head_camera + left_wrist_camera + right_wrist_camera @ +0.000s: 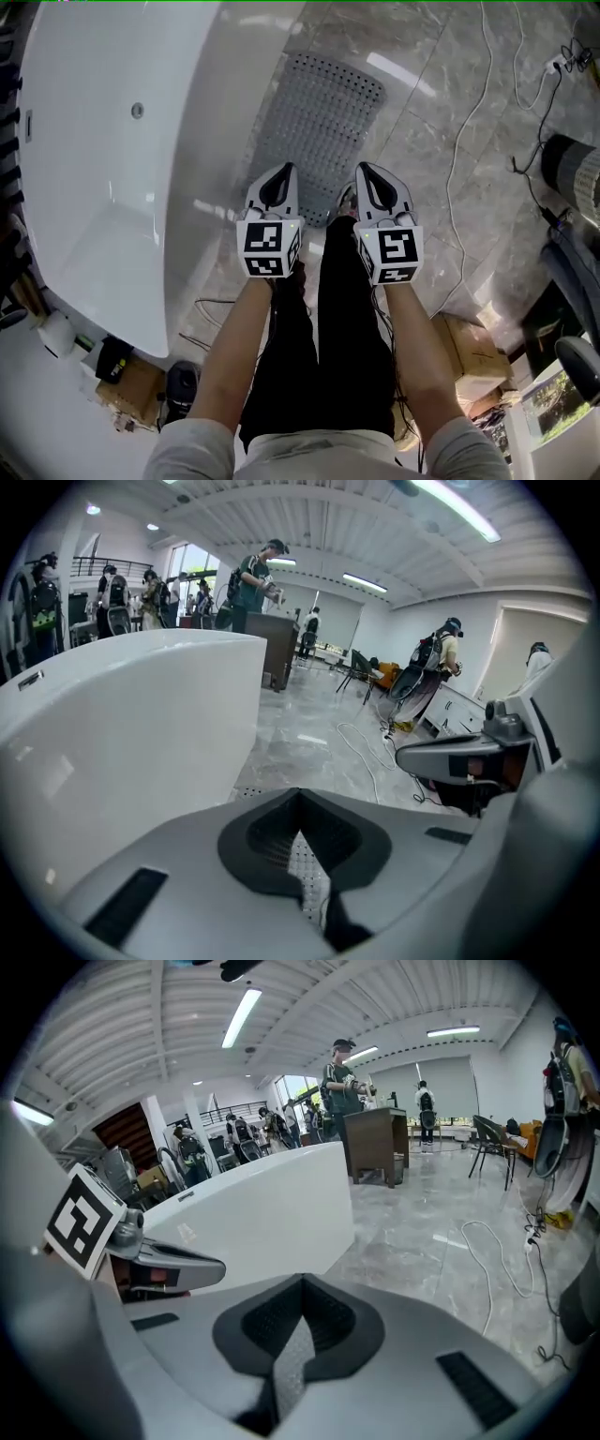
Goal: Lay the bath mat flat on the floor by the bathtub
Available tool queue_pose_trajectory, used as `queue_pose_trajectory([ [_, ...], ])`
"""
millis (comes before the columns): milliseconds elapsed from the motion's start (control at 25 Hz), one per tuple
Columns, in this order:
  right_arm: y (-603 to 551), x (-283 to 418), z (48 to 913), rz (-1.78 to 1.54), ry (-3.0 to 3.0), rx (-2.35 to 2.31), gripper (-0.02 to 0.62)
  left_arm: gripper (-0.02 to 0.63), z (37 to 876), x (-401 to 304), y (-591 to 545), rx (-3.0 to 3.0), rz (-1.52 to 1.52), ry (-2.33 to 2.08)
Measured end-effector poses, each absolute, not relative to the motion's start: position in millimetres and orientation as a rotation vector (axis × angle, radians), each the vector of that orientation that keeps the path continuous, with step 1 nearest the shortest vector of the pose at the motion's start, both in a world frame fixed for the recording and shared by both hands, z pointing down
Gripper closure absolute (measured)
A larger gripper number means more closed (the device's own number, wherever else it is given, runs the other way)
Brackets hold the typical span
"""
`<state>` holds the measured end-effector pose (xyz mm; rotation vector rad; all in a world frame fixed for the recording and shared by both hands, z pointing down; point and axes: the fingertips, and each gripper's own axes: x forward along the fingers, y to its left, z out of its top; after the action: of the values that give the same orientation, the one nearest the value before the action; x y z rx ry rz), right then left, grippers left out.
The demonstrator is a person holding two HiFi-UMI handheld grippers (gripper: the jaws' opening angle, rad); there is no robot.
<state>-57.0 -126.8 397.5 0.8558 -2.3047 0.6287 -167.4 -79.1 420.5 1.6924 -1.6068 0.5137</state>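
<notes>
The grey studded bath mat [323, 112] lies flat on the marble floor along the right side of the white bathtub [112, 141]. I stand at its near end. My left gripper [281, 171] and right gripper [367, 169] hover side by side above that near edge, both shut with nothing between the jaws. In the left gripper view the jaws [298, 794] meet at their tips, and the mat [305, 864] shows through the gap below them. The right gripper view shows its gripper [302, 1283] the same way, with the mat [292, 1358] beneath and the tub [253, 1213] ahead on the left.
A white cord [469, 122] snakes over the floor right of the mat to a power strip [562, 64]. A cardboard box [464, 347] sits at my right, with more boxes and dark gear [122, 370] at the tub's near end. Several people stand far off [253, 578].
</notes>
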Motion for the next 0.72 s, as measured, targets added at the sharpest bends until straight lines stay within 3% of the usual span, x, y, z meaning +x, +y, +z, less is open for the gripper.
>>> queue_pose_trajectory([
  [720, -68.4, -38.2, 256.8, 0.448, -2.435, 0.835, 0.589, 0.595, 264.2, -132.3, -6.8, 1.700, 0.414, -1.824],
])
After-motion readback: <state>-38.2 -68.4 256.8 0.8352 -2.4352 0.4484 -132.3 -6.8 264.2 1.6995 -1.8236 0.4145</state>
